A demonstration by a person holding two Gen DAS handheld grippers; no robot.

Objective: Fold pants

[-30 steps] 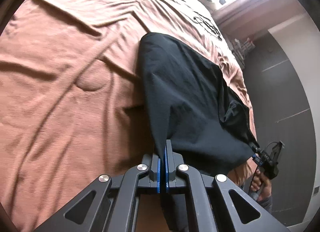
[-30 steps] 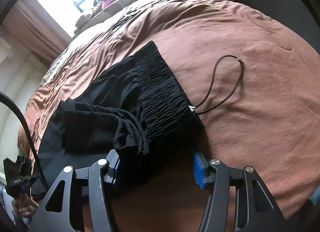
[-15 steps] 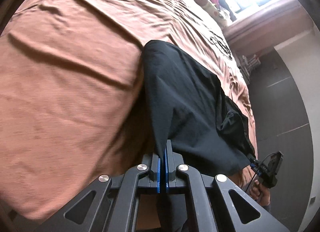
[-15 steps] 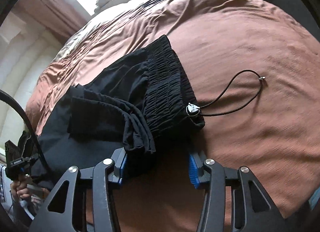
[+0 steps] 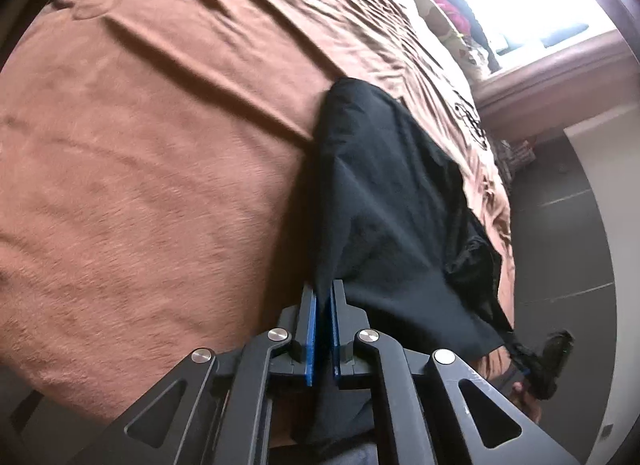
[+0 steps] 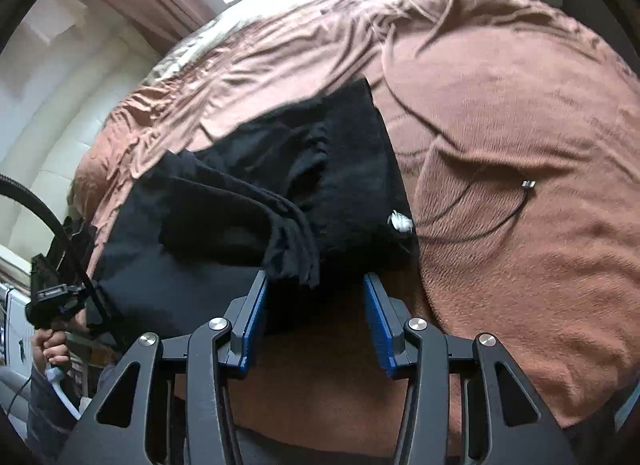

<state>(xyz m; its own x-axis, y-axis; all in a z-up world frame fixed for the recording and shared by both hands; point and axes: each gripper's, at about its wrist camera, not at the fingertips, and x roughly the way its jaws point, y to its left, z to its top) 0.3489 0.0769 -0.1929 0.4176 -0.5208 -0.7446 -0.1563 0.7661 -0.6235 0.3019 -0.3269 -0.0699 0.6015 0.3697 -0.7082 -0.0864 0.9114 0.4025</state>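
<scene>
The black pants (image 5: pixel 384 201) lie bunched on the brown bedspread (image 5: pixel 140 185), near the bed's edge; the left gripper (image 5: pixel 323 329) is clenched on a pinch of their fabric, cloth running down between its blue pads; the right gripper (image 6: pixel 314 329) stands parted, the waistband end of the pants (image 6: pixel 340 185) between its pads but not pressed; a thin black drawcord (image 6: pixel 492 221) loops away across the bedspread (image 6: pixel 520 105).

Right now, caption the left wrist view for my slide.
Left hand-held gripper shut on black pants, lifting their edge above a brown bedspread.
</scene>
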